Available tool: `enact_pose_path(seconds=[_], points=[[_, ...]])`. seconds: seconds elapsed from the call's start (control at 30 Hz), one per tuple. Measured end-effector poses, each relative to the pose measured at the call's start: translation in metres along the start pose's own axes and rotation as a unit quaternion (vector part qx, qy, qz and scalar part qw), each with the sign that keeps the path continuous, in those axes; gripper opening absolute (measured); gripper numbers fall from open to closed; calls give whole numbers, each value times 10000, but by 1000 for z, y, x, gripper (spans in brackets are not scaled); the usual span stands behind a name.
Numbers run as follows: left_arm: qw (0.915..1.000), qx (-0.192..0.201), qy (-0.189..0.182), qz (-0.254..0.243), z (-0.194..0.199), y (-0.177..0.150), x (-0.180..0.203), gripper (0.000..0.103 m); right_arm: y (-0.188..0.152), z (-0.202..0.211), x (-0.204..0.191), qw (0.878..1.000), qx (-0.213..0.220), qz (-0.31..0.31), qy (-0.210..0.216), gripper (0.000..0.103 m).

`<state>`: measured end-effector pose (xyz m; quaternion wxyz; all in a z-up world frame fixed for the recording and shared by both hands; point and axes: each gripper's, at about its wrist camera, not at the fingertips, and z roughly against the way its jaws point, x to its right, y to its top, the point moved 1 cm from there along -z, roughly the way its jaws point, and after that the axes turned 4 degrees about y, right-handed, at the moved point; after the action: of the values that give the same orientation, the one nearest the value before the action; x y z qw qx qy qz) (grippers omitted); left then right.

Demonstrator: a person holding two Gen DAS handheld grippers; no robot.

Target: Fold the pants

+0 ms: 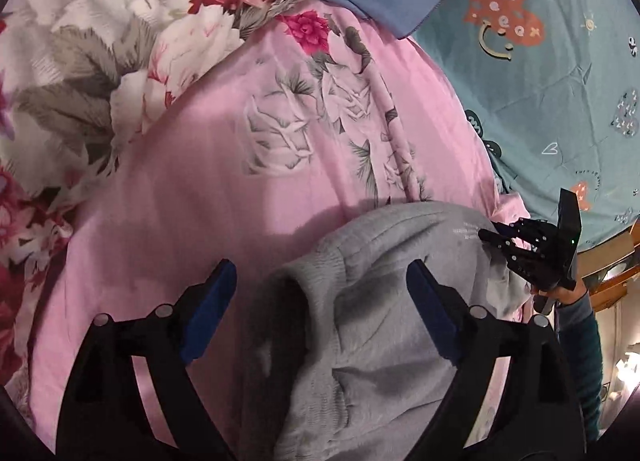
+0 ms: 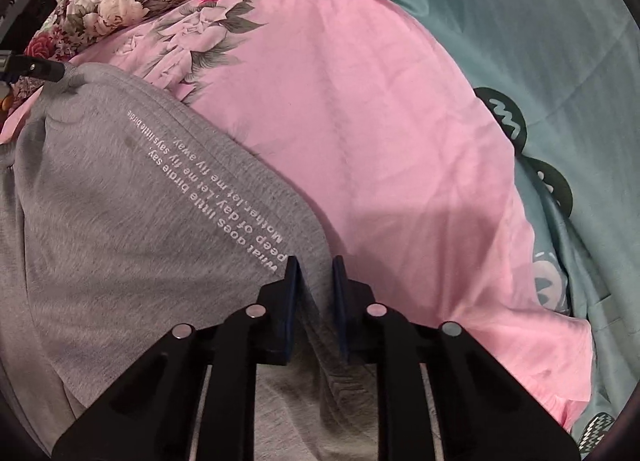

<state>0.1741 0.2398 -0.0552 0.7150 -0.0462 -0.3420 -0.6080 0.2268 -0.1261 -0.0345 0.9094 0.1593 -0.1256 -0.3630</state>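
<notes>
On the pink bedsheet [image 1: 192, 221], seen from the left wrist, lie the gray pants [image 1: 372, 325]. The left gripper [image 1: 320, 293] hangs over them with its jaws spread wide. Its blue pads [image 1: 212, 301] stand on each side of a ribbed, bunched-up end of the pants, and they do not press on the cloth. The pants run from the bottom of the picture up and a bit to the right. At the far right, the right gripper [image 1: 492, 237] shows as a black tool touching the pants' edge, with a hand [image 1: 560, 293] and a dark sleeve [image 1: 580, 333] behind it. A flowery pillow [image 1: 100, 41] sits up at the top left, and a teal blanket [image 1: 560, 81] with hearts lies to the right.

From the right wrist, the right gripper [image 2: 314, 285] has its jaws nearly closed, pinching a fold at the edge of the gray pants [image 2: 120, 221]. The pants fill the left side and stretch from the gripper up toward the top left corner. White printed words [image 2: 208, 181] run along that same slanted edge. The left gripper [image 2: 40, 69] shows at the far left edge, at the far corner of the pants. The pink bedsheet [image 2: 360, 121] lies to the right of the pants, beside the teal blanket [image 2: 560, 61].
</notes>
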Motion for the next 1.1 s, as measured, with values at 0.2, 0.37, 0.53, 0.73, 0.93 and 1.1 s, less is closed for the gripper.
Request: enact_pose_path(seconds=[0.2,0.37,0.53,0.73,0.93,1.1], points=[[9994,-18,-360,8,-10,7,1,89,-1,3,-4,9999,25,53,-111,14],[9984,11,-86,-564,-9,-4,20,69,-6,11,-12,9989,148,62,-432,12],[9973,174,-70,-714,13,-7,21,12,-14,34,-17,9965,445,-121,-691,9],[9891,525,180,-1364,48,-28,47,11,-28,81,-41,9916,903,-268,-884,8],[9773,916,94,-1910,99,-65,69,10,-59,144,-85,9845,1383,-298,-1041,8],[9673,1051,248,-2294,133,-111,69,10,-105,189,-145,9781,1743,-161,-1123,8]])
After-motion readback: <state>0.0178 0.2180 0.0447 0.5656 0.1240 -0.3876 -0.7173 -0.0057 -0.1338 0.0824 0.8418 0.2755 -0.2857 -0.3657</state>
